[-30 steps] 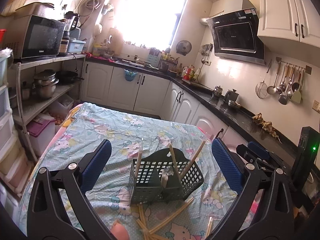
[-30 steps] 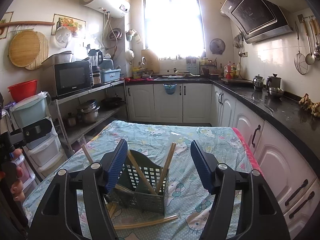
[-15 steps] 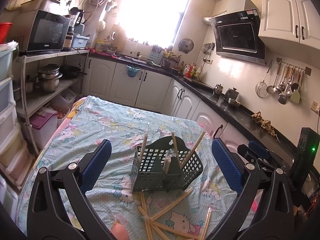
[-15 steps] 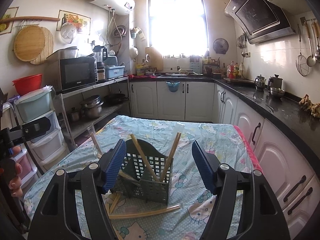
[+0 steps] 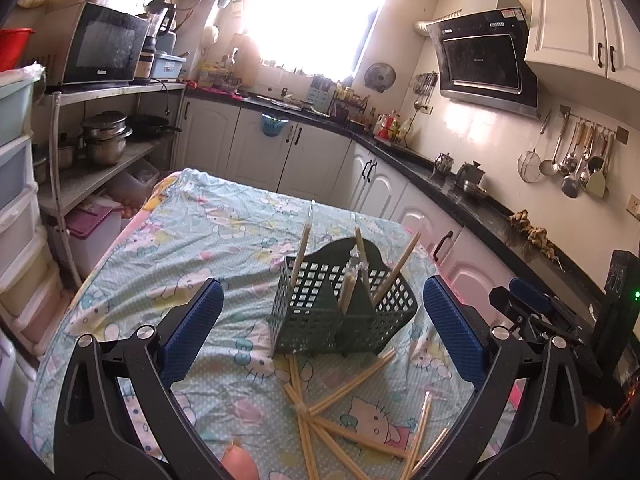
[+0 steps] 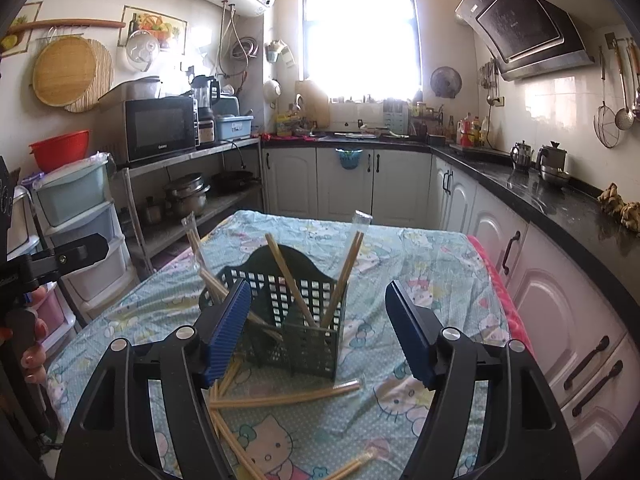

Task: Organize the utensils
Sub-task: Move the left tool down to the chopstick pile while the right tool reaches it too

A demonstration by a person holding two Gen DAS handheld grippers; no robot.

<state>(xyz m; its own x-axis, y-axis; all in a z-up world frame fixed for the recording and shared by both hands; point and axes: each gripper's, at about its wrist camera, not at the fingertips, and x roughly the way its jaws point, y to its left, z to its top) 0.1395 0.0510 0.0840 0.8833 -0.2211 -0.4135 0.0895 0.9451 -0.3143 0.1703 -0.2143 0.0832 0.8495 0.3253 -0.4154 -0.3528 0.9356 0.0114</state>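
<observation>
A dark green perforated utensil basket (image 5: 340, 312) (image 6: 296, 316) stands on the table with several wrapped chopstick pairs (image 5: 394, 270) (image 6: 347, 268) leaning upright in its compartments. More wrapped chopsticks (image 5: 340, 424) (image 6: 280, 400) lie scattered on the cloth in front of it. My left gripper (image 5: 322, 336) hovers open just before the basket, nothing between its blue pads. My right gripper (image 6: 318, 334) is open too, its pads either side of the basket's near corner without touching. A small pink object (image 5: 238, 462) sits at the bottom edge of the left wrist view.
A Hello Kitty cloth (image 5: 208, 240) (image 6: 440, 276) covers the table. White cabinets and a black counter (image 6: 560, 200) run along the right and back. A shelf rack with a microwave (image 6: 160, 128) and pots, plus plastic drawers (image 6: 80, 220), stand left. A hand (image 6: 34, 344) holds the other gripper.
Both grippers have dipped and drawn back slightly, so the basket sits higher in each view and more of the loose chopsticks in front of it show.
</observation>
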